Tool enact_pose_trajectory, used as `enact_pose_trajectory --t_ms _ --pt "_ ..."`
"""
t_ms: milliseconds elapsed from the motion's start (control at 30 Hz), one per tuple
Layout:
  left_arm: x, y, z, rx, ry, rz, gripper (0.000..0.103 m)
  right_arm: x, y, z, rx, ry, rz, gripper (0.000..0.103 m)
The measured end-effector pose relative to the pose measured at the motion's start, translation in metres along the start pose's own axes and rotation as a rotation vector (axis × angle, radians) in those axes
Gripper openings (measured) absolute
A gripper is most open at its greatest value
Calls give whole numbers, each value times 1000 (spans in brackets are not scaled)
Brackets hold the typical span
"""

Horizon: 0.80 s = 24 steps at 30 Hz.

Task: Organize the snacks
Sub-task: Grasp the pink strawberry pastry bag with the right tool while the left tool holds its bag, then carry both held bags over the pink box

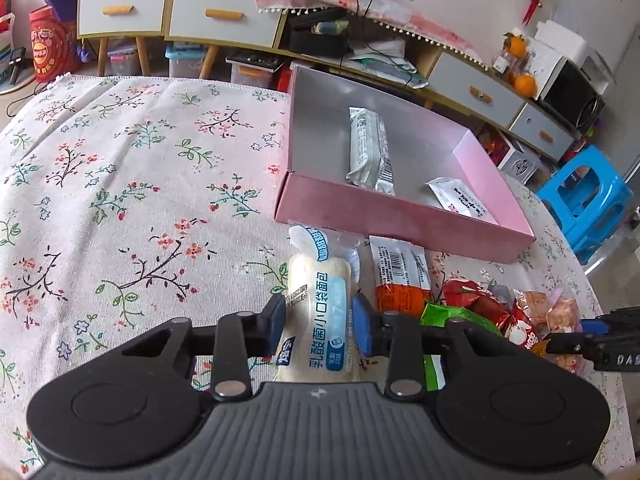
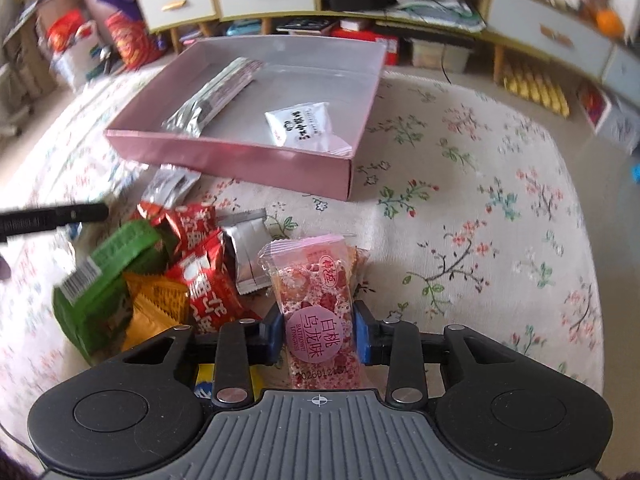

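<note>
My left gripper [image 1: 319,326] is shut on a cream bread pack with blue print [image 1: 316,292], its blue pads pressing both sides. My right gripper [image 2: 320,334] is shut on a clear pink nougat packet with a round pink label [image 2: 314,300]. A pink box [image 1: 404,226] [image 2: 240,160] lies on the floral tablecloth beyond both. Inside it are a long silver snack bar [image 1: 370,150] [image 2: 216,98] and a small white packet [image 1: 460,198] [image 2: 306,124]. Beside the grippers is a pile of loose snacks [image 1: 472,304] [image 2: 168,276]: green, red, orange and silver packs.
The floral tablecloth [image 1: 140,200] [image 2: 480,220] covers a round table. Behind it stands a long low cabinet with grey drawers [image 1: 220,12], with storage bins under it. A blue plastic stool [image 1: 588,200] stands off the table's right edge. The other gripper's black finger [image 2: 56,216] shows at the left.
</note>
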<state>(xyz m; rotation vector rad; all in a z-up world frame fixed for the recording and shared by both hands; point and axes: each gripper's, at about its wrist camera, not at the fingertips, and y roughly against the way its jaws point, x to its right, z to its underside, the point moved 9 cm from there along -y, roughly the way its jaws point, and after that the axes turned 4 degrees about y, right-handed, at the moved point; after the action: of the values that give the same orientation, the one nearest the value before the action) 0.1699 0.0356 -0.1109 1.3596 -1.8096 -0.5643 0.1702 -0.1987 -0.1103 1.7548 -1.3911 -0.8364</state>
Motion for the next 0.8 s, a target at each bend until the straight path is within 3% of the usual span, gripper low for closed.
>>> enact_pose_trajectory --t_ms 400,667,800 --pt "-2 11 -7 -14 67 19 20 14 7 -4 -13 -241 -151 33" --pt "-3 20 -13 -18 120 42 12 15 15 -11 2 -276 -171 33" --pt "-2 21 -14 -16 94 13 12 13 23 -19 28 -287 -191 33"
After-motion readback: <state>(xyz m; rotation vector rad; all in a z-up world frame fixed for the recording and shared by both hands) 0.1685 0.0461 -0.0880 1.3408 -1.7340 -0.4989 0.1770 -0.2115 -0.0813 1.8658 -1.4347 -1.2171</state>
